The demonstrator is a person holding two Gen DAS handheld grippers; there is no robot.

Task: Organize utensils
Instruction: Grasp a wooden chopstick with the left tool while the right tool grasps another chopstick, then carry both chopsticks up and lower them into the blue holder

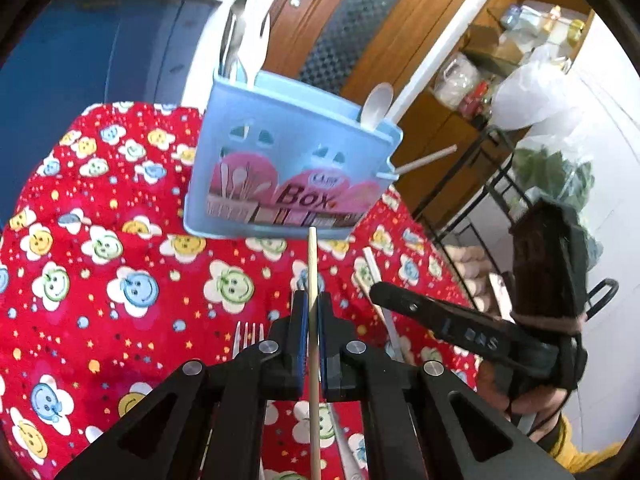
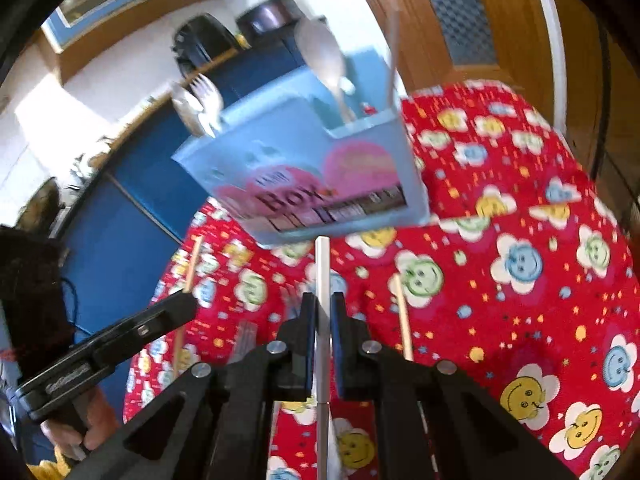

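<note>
a glossy pale-blue plastic utensil box (image 1: 288, 168) holds shiny metal spoons (image 1: 234, 36), over a printed red cloth (image 1: 100, 264), beside a matt wooden stick (image 1: 313, 320).

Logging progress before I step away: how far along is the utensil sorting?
Done: spoons stand in the blue box. In hand: the left gripper clamps a wooden chopstick, the right gripper a white stick. Left: a fork lies on the tablecloth.
</note>
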